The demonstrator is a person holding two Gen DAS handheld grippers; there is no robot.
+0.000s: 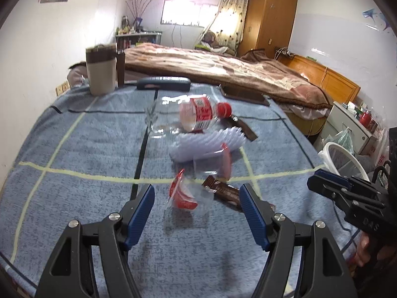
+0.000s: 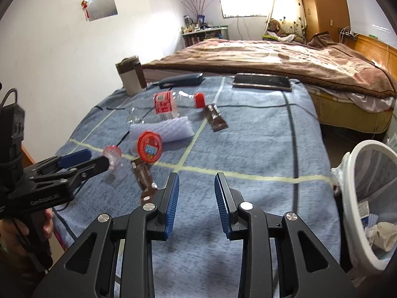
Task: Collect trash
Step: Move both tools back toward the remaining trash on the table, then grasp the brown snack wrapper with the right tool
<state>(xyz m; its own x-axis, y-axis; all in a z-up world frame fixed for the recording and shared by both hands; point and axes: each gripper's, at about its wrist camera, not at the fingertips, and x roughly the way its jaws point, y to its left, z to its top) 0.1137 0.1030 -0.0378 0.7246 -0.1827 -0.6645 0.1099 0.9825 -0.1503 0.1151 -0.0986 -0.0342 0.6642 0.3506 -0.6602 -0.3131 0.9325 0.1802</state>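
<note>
On the blue checked cloth (image 1: 74, 173) lies the trash: a clear bottle (image 1: 196, 114) (image 2: 166, 104) with red label and cap, a white ridged foam piece (image 1: 208, 144) (image 2: 163, 130), a red-lidded cup (image 1: 218, 159) (image 2: 148, 146), and a brown wrapper (image 1: 244, 128) (image 2: 215, 119). My left gripper (image 1: 196, 188) (image 2: 99, 157) is open, with a small clear cup with a red lid (image 1: 181, 196) (image 2: 114, 157) and another brown wrapper (image 1: 223, 193) (image 2: 142, 176) lying between its fingers, untouched by the pads. My right gripper (image 2: 196, 176) (image 1: 314, 177) is open and empty over bare cloth, to the right.
A white bin (image 2: 367, 198) (image 1: 345, 159) lined with a bag stands off the table's right edge. At the far edge stand a beige tumbler (image 1: 100, 72) (image 2: 131, 77), a dark blue case (image 1: 163, 83) (image 2: 181, 79) and a phone (image 1: 244, 96) (image 2: 261, 82). A bed (image 1: 223, 67) lies beyond.
</note>
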